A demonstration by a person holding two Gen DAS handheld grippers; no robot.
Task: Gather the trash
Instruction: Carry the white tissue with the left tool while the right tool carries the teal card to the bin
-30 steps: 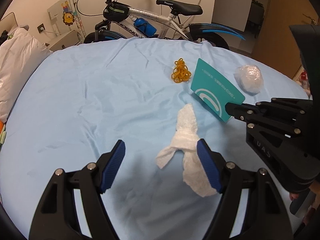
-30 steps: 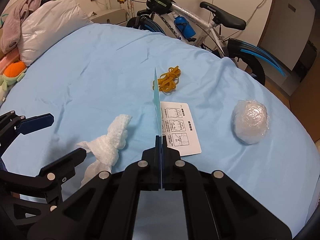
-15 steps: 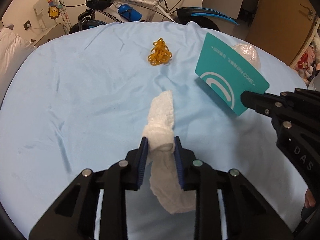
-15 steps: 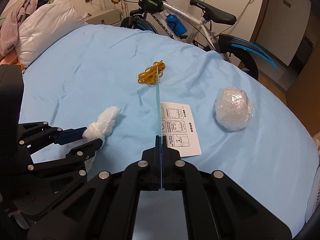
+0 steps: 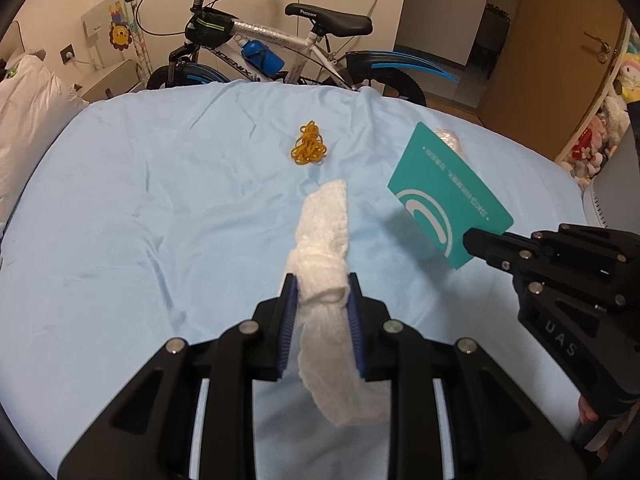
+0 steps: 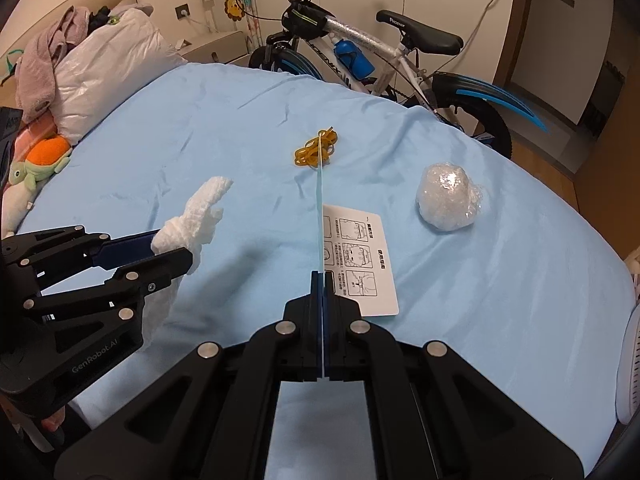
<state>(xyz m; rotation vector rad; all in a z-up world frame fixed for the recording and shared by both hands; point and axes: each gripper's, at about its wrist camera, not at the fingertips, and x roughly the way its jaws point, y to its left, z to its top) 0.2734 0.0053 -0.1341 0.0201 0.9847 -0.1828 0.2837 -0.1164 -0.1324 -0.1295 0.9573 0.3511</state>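
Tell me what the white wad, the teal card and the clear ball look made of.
White wad: soft tissue paper, matte, crinkled. Teal card: stiff coated card or plastic, flat, printed. Clear ball: crumpled plastic film, shiny highlights.

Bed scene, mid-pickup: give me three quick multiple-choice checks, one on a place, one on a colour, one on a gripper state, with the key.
1. Where is the pile of rubber bands?
A. on the blue sheet, beyond the tissue
B. in the right gripper
C. on the bicycle seat

2. What colour is the printed face of the card seen from the left wrist?
A. red
B. teal
C. black

3. What is the left gripper doing?
A. hanging open over the sheet
B. shut on the plastic wrap ball
C. shut on the white tissue

Key: 1 A, the bands lie loose on the sheet; 2 B, teal with a white arc; 3 C, both blue pads press the tissue.
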